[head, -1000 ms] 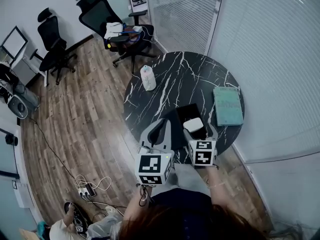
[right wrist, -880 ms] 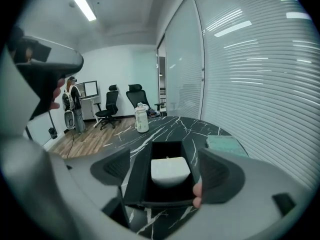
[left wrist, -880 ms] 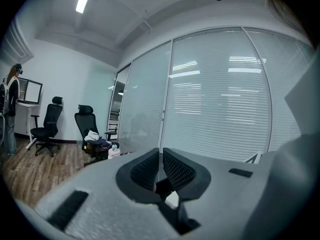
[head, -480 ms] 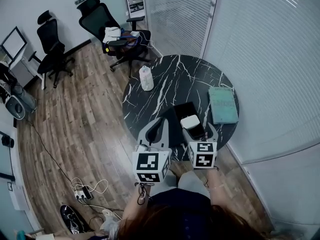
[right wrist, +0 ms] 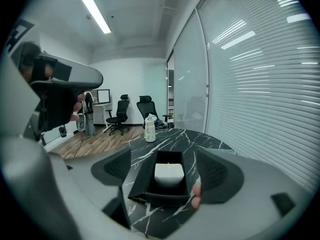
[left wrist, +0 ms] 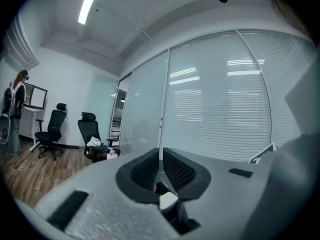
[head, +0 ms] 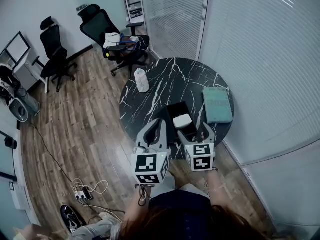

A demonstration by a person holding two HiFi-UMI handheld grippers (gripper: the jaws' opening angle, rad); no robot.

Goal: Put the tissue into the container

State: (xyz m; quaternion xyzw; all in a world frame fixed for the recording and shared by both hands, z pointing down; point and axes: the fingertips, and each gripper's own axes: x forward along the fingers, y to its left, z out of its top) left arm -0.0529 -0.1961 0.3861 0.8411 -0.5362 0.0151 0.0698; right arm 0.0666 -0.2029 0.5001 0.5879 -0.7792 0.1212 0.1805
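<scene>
Right gripper view looks straight into 1 black rectangular container (right wrist: 142, 176) standing on the round black marble table (right wrist: 200, 139), and 1 white tissue pack (right wrist: 168, 174) lies flat on its floor, below the rim. The right gripper (right wrist: 167, 175) has its jaws spread wide with the container's near end between them; whether either jaw touches its walls cannot be told. In the head view the container (head: 175, 107) sits near the table's (head: 165, 79) near edge with the tissue pack (head: 182, 121) inside, and the right gripper (head: 195, 130) covers its near end. The left gripper (head: 161, 124) is just left of the container, over the table's near edge. In the left gripper view the left gripper (left wrist: 161, 156) has its jaws drawn together with only a sliver between them and nothing held; its grey body hides the table, and a small pale patch below the jaws is too unclear to name. A white bottle (head: 142, 80) stands at the far left edge of the table, and a teal book (head: 217, 105) lies at its right, both well apart from the container.
</scene>
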